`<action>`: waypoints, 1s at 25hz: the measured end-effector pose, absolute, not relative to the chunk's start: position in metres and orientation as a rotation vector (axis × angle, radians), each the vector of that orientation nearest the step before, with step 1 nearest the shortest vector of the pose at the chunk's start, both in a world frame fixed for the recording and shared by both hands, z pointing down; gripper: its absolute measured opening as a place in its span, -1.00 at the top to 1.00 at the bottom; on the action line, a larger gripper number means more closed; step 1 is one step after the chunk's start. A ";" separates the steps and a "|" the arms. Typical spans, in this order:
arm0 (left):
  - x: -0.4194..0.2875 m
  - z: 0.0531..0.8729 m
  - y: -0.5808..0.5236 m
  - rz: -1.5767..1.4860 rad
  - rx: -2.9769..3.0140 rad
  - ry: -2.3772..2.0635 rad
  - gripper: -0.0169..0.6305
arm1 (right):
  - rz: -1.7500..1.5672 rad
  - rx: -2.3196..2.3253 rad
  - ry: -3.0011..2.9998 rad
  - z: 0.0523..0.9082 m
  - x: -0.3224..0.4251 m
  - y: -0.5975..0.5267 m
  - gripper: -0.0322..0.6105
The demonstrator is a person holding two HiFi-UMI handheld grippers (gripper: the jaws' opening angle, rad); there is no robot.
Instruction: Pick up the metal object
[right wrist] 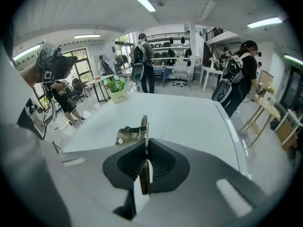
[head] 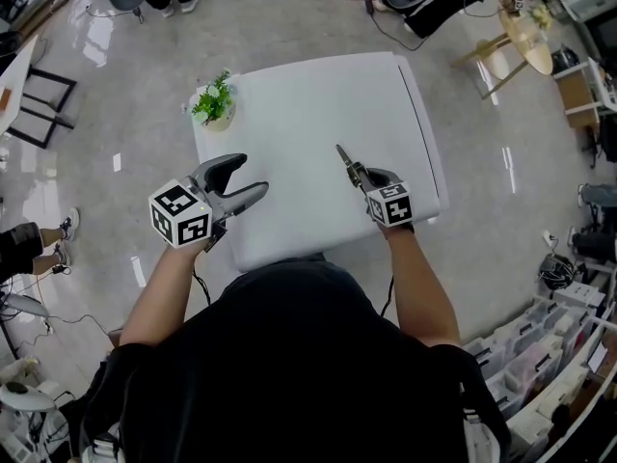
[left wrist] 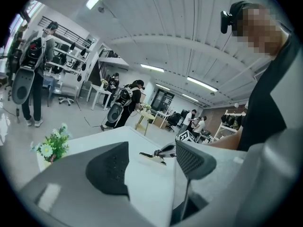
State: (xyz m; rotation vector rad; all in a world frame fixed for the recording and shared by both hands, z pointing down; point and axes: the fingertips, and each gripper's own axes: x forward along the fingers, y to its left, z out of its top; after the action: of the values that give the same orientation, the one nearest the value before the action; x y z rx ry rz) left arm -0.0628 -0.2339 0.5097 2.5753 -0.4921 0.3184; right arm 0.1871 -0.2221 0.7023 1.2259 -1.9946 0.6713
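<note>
The right gripper (head: 364,177) has its jaws pressed together on the metal object (head: 349,164), a thin plate pinched on edge between the pads. In the right gripper view the object (right wrist: 131,135) sticks out past the jaw tips, with a bent, shiny part lying to the left of the plate, and the gripper (right wrist: 146,156) points down at the table (right wrist: 189,117). Whether the object's lower end touches the top I cannot tell. It sits over the table's (head: 318,104) near right part, with the right edge just beside the gripper's marker cube and the near edge close behind. The left gripper (head: 249,176) has its jaws spread with nothing between them. It is over the near left part of the top, and its cube hangs out past the table's edge. In the left gripper view its dark pads (left wrist: 111,167) frame bare table, with the object (left wrist: 152,156) well beyond them. A plant (head: 214,102) stands on the far left corner, well apart from both grippers. The top between the grippers and on to the far edge is bare. Open floor rings the table, and people stand well away.
</note>
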 end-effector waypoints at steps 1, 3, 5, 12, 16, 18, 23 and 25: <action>-0.063 0.509 -0.233 0.319 2.579 -0.489 0.02 | 0.671 1.235 -1.998 0.700 0.186 -0.221 0.79; -0.063 0.505 -0.230 0.316 2.590 -0.479 0.02 | 0.670 1.251 -2.003 0.694 0.185 -0.218 0.79; -0.063 0.501 -0.227 0.309 2.601 -0.469 0.02 | 0.666 1.268 -2.008 0.687 0.185 -0.214 0.79; -0.065 0.492 -0.215 0.317 2.630 -0.440 0.02 | 0.683 1.333 -2.032 0.666 0.181 -0.200 0.79; -0.066 0.487 -0.209 0.322 2.650 -0.423 0.02 | 0.677 1.366 -2.047 0.653 0.180 -0.193 0.79; -0.067 0.487 -0.205 0.327 2.654 -0.416 0.02 | 0.680 1.386 -2.061 0.646 0.178 -0.189 0.79; -0.073 0.482 -0.192 0.343 2.670 -0.394 0.02 | 0.668 1.447 -2.103 0.617 0.170 -0.178 0.79; -0.072 0.480 -0.188 0.344 2.677 -0.390 0.02 | 0.664 1.466 -2.122 0.607 0.169 -0.174 0.79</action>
State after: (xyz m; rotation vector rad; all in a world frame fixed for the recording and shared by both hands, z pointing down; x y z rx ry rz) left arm -0.0720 -0.1878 0.4800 2.6765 -0.3895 0.3437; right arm 0.1690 -0.1743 0.6073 1.4664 -2.1216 0.6637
